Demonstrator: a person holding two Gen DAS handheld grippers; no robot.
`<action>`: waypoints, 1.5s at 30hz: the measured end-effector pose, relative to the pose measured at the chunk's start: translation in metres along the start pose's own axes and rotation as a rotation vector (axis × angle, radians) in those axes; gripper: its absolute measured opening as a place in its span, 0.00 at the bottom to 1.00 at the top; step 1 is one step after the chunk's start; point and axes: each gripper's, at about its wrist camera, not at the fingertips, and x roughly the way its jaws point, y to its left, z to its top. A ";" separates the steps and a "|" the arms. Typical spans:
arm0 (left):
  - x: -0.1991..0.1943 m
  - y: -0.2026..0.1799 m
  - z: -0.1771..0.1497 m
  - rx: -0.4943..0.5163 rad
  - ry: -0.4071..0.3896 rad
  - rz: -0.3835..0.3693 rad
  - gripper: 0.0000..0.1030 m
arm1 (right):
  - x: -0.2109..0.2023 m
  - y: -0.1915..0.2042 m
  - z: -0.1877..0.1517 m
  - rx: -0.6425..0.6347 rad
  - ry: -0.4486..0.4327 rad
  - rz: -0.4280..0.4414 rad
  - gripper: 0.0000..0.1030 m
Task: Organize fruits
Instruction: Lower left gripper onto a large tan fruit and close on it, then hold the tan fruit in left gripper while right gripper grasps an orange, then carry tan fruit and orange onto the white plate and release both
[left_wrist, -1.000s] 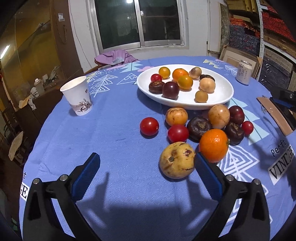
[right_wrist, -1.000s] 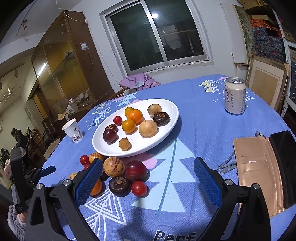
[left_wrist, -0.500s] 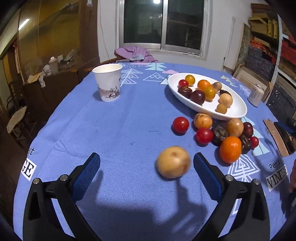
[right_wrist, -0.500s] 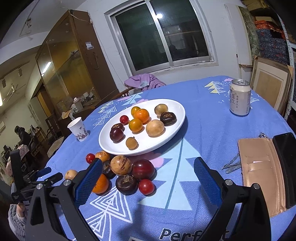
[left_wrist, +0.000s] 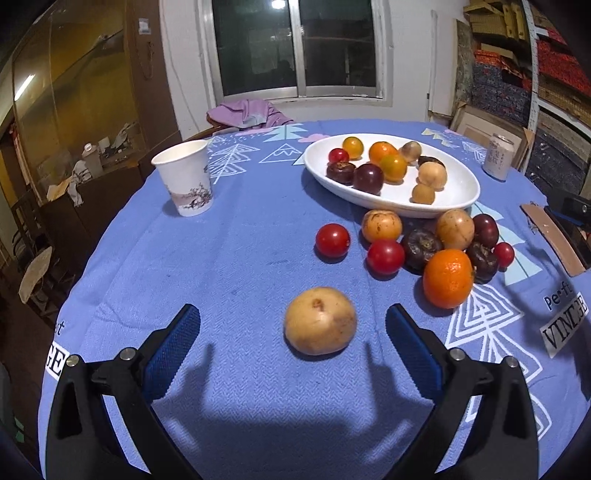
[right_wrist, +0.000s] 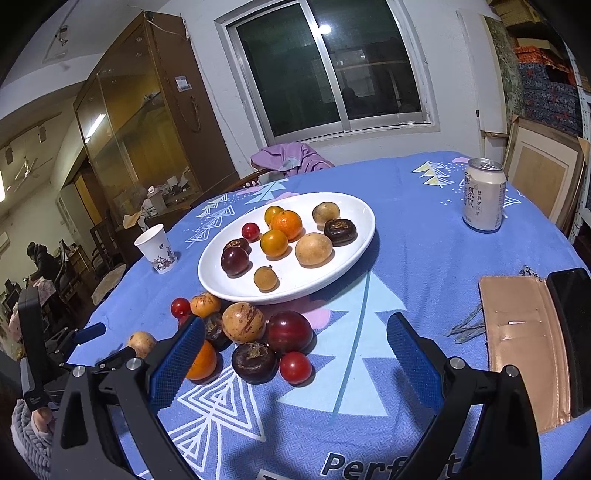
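We are lining our left gripper (left_wrist: 293, 328), fingers spread wide, around the tan round fruit (left_wrist: 320, 320) at lower centre; close squarely across its middle so it cannot roll.

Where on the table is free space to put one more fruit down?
Bare blue tablecloth lies between the white paper cup and the lone red tomato. The white oval plate has bare room at its right end. Loose fruit crowds the plate's near rim.
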 end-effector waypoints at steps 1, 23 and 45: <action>0.001 -0.004 0.000 0.018 -0.002 -0.005 0.91 | 0.001 0.000 0.000 -0.003 0.002 -0.001 0.97; 0.031 0.006 0.002 -0.064 0.119 -0.114 0.45 | 0.005 0.027 -0.008 -0.146 0.036 0.022 0.97; 0.032 0.003 0.001 -0.057 0.120 -0.059 0.45 | 0.067 0.124 -0.038 -0.433 0.230 0.090 0.54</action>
